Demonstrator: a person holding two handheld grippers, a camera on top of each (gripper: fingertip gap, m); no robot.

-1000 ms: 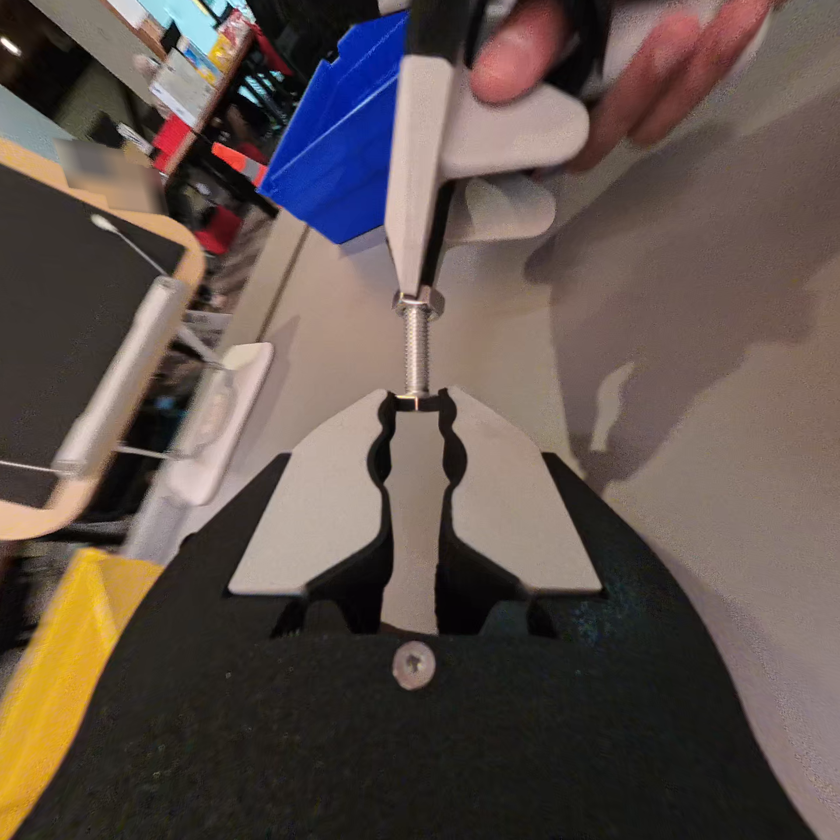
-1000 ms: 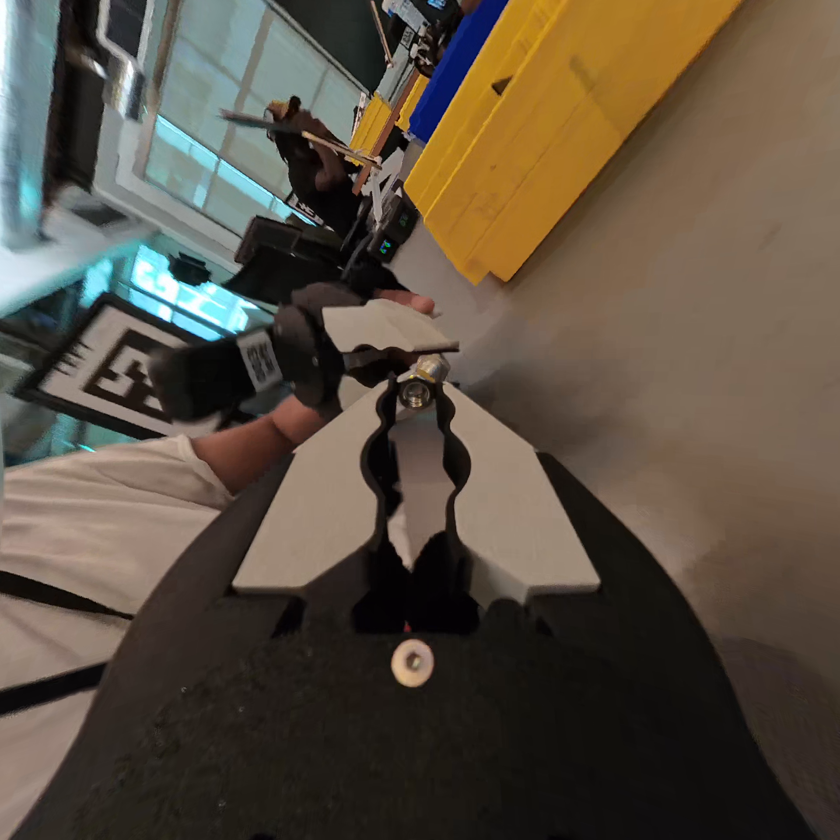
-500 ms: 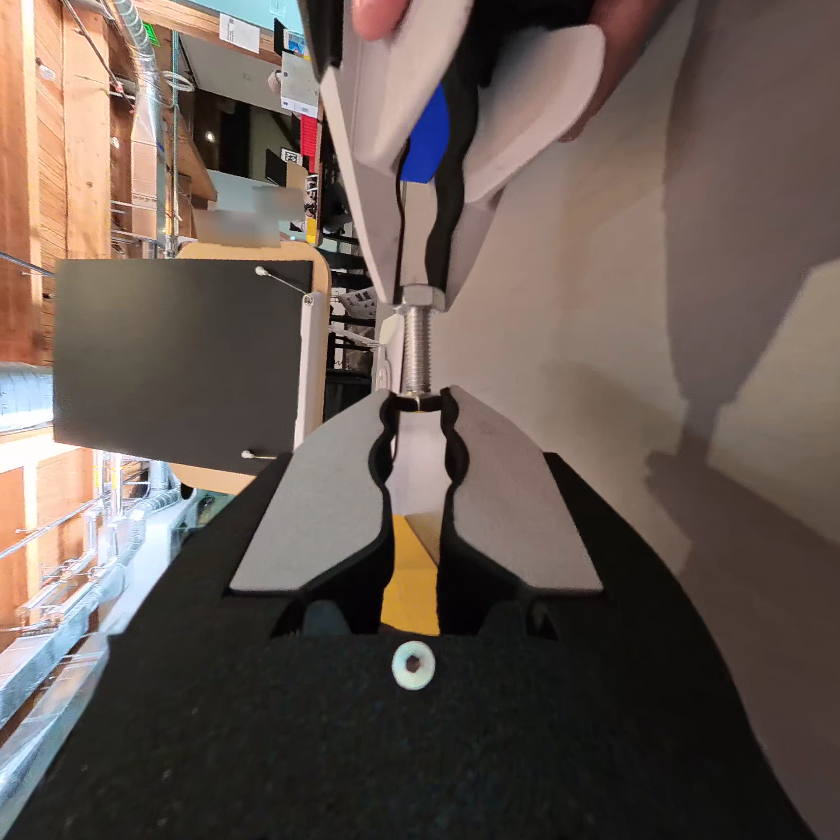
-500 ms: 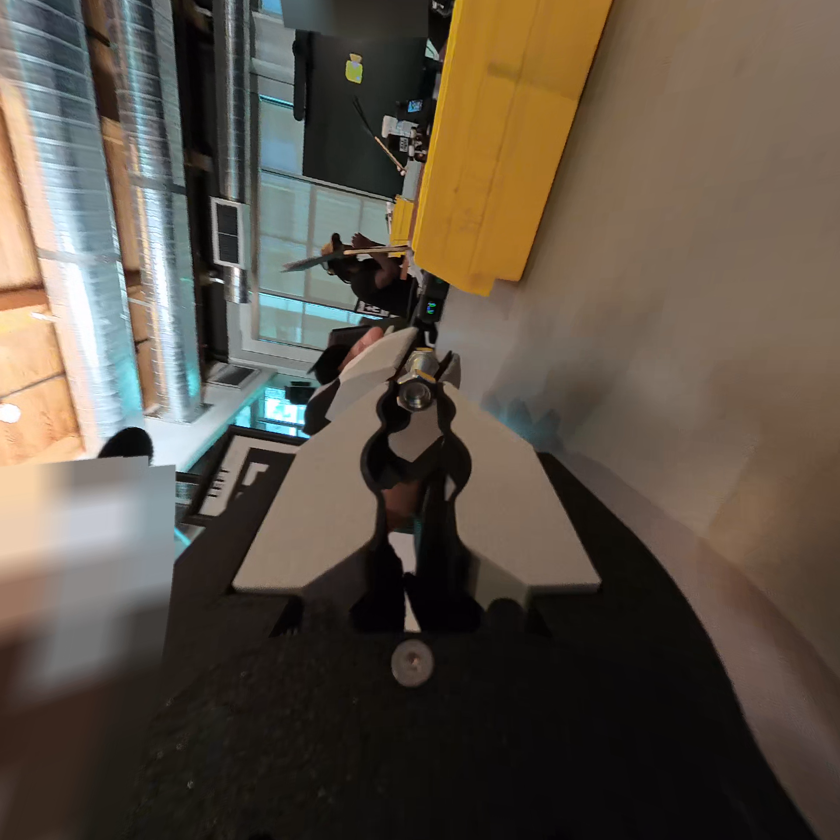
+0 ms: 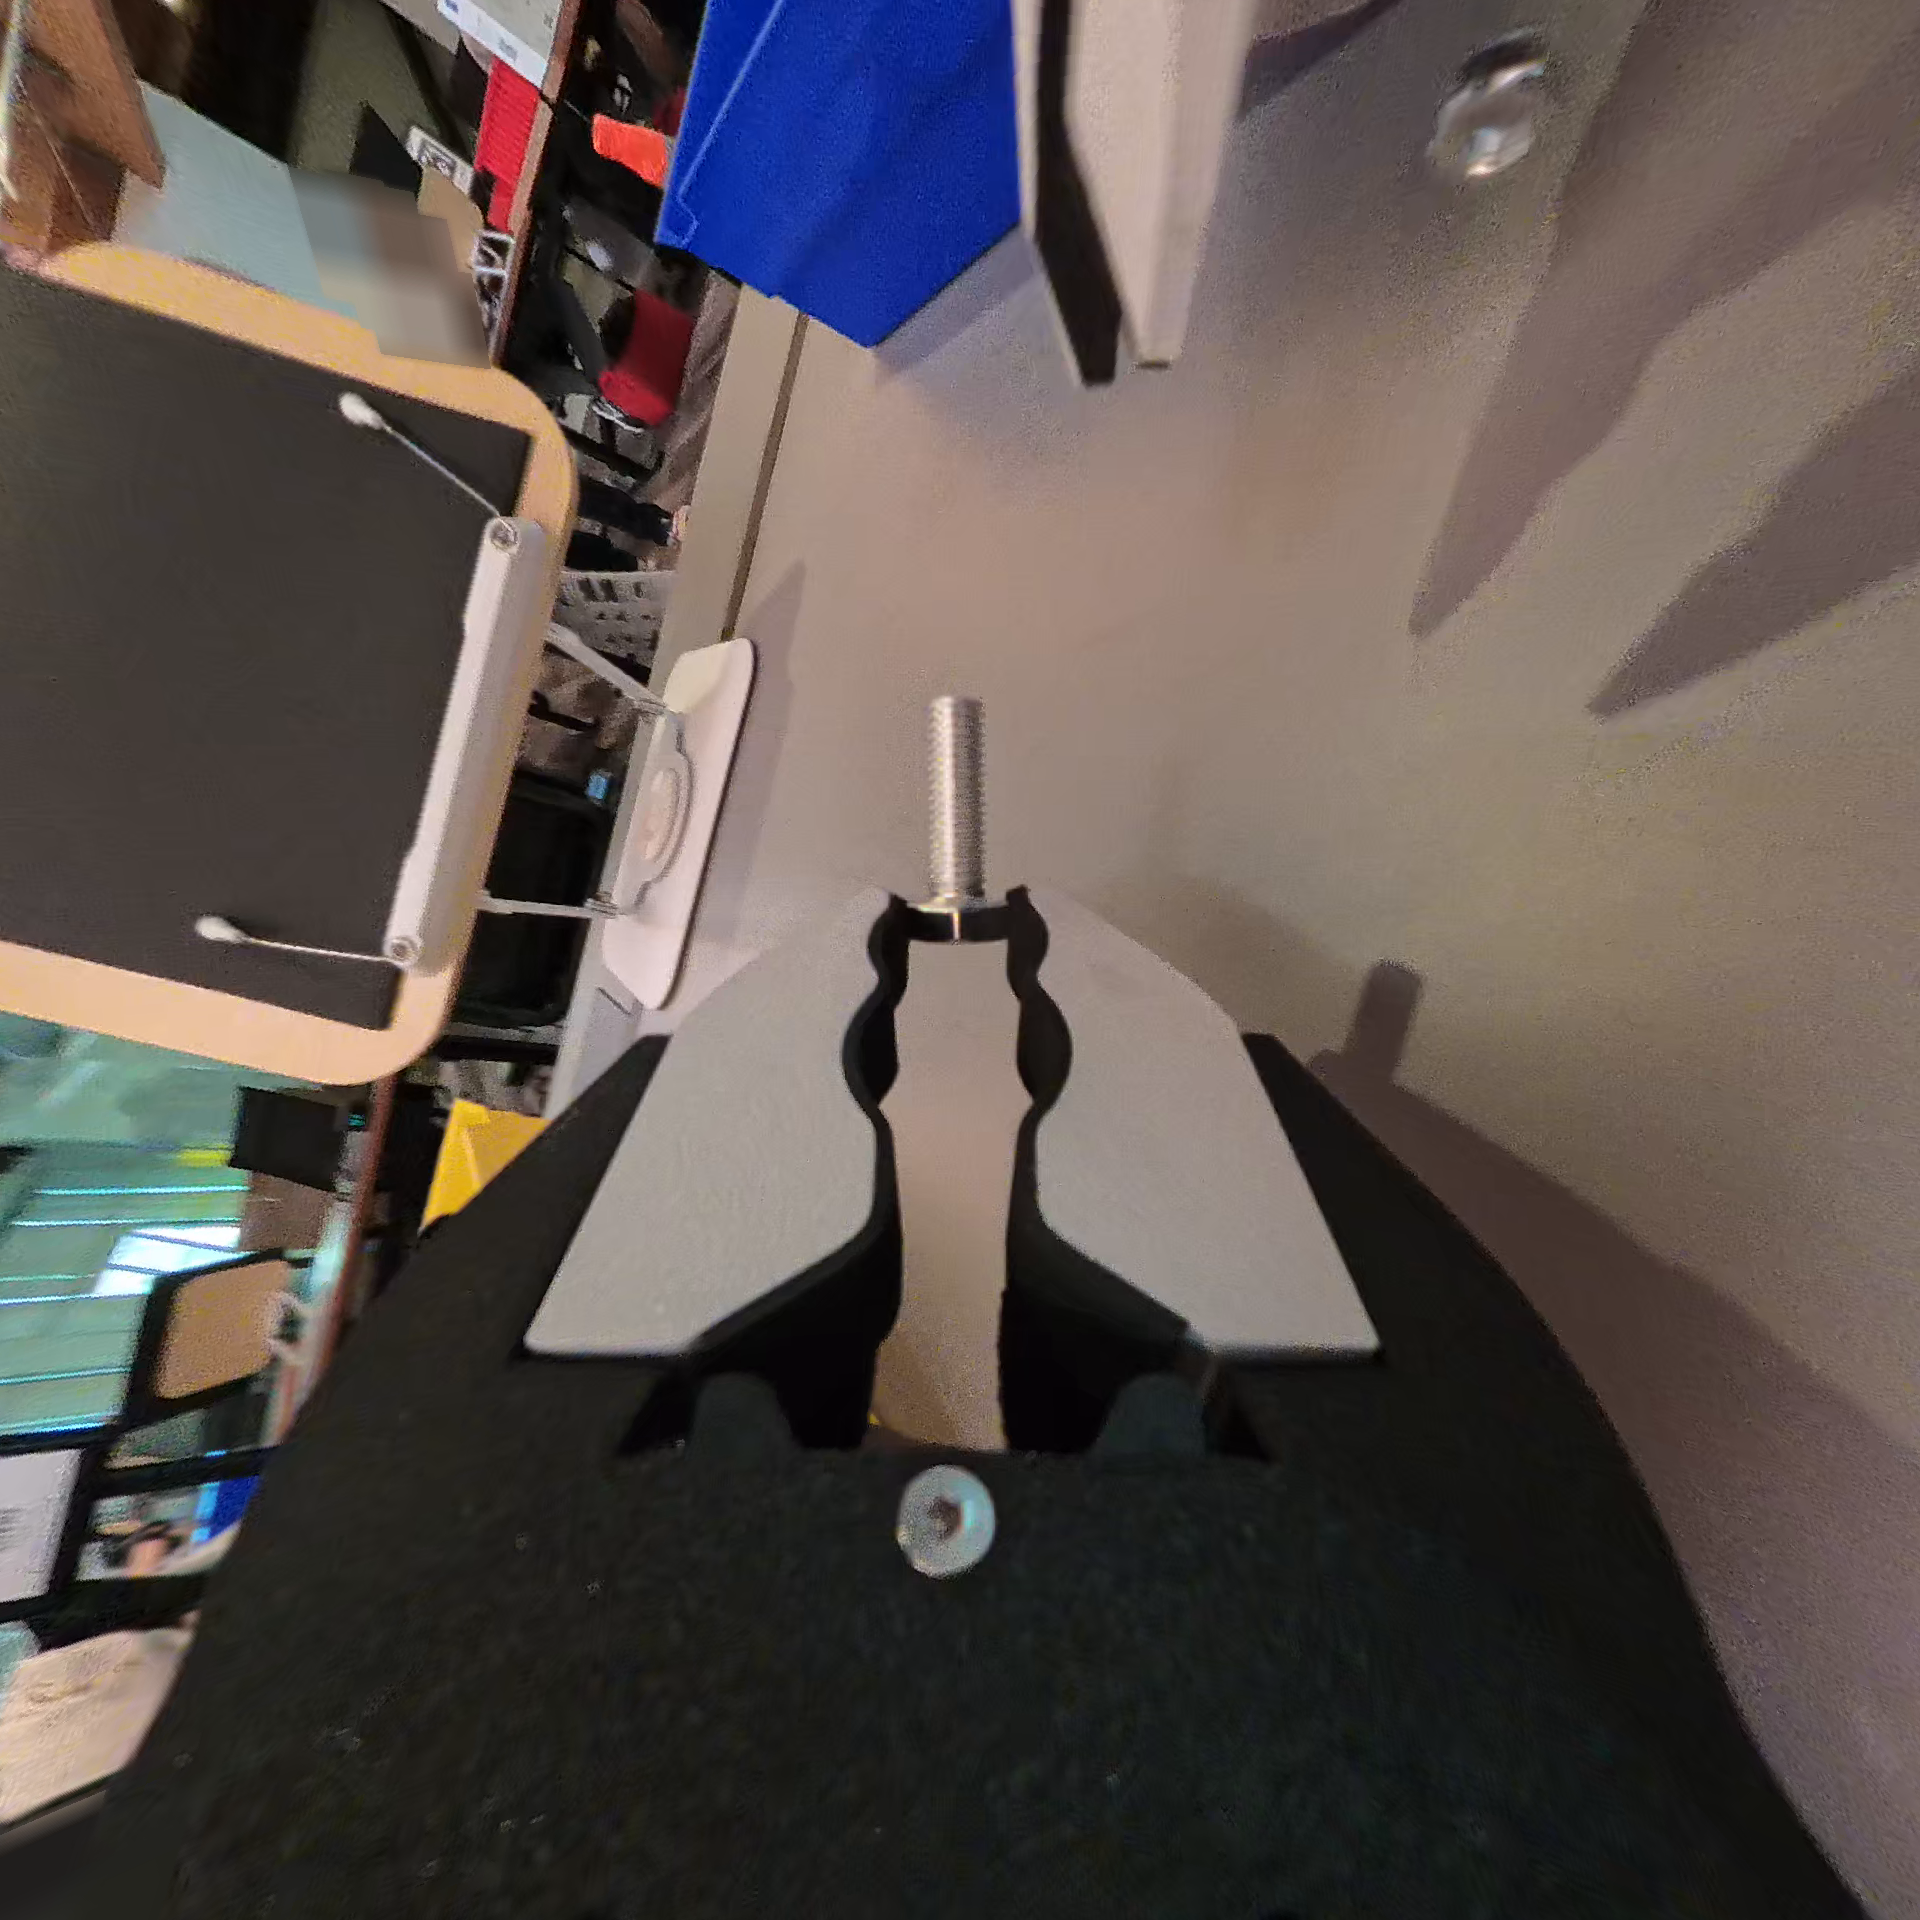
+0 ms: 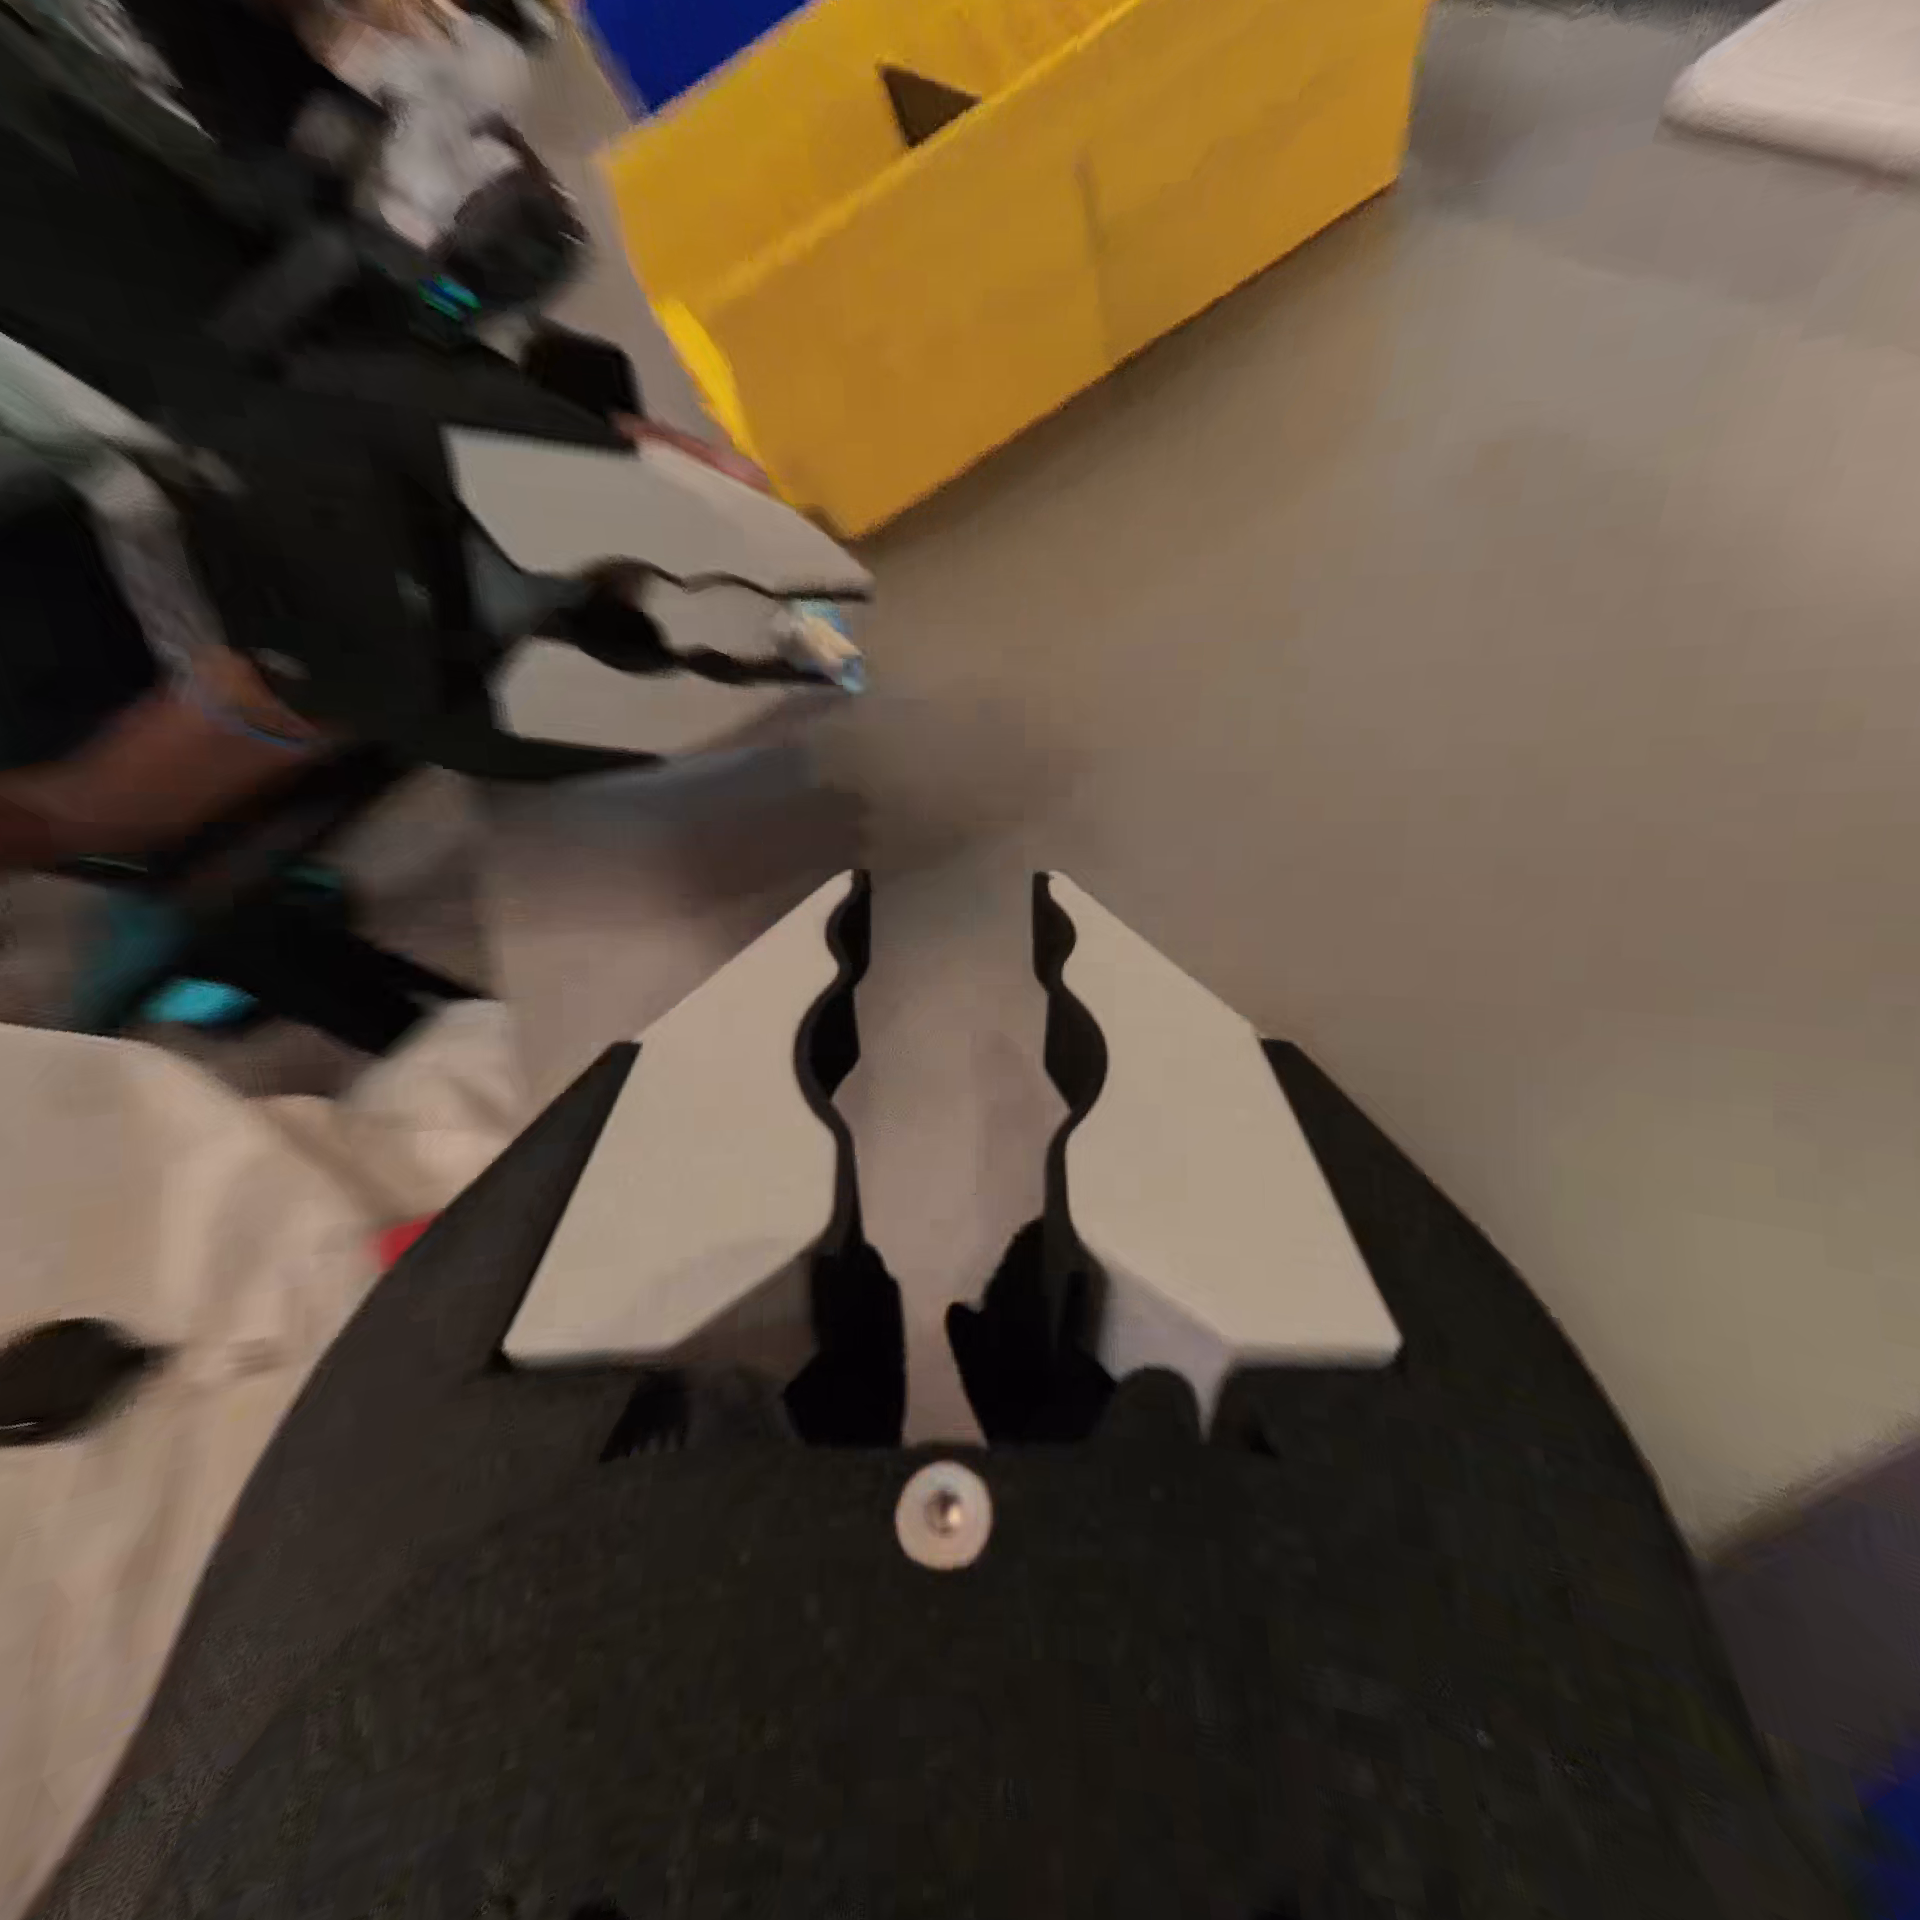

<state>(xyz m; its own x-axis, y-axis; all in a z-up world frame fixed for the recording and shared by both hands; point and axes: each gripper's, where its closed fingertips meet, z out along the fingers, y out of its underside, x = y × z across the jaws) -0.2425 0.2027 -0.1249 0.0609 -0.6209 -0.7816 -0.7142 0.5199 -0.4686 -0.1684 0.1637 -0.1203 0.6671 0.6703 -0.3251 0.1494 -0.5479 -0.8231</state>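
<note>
In the left wrist view, the left gripper is seen clamped on the head of a silver bolt; both fingertips are pressed against the head, and the threaded shank is pointed straight out beyond them over the grey table. Beyond the bolt, at the upper edge, part of the right gripper is seen, well apart from the bolt. A silver nut is seen lying on the table to the right of that gripper. A blue bin is placed beyond the bolt and to its left, and a white plate with a stand bearing a black board is seen just left of the bolt.

In the right wrist view — badly blurred — the right gripper is shown with its fingers apart and nothing between them, only table behind. To its upper left, the left gripper is seen with what appears to be the bolt at its tips. A yellow bin is set on the table beyond the bolt.
</note>
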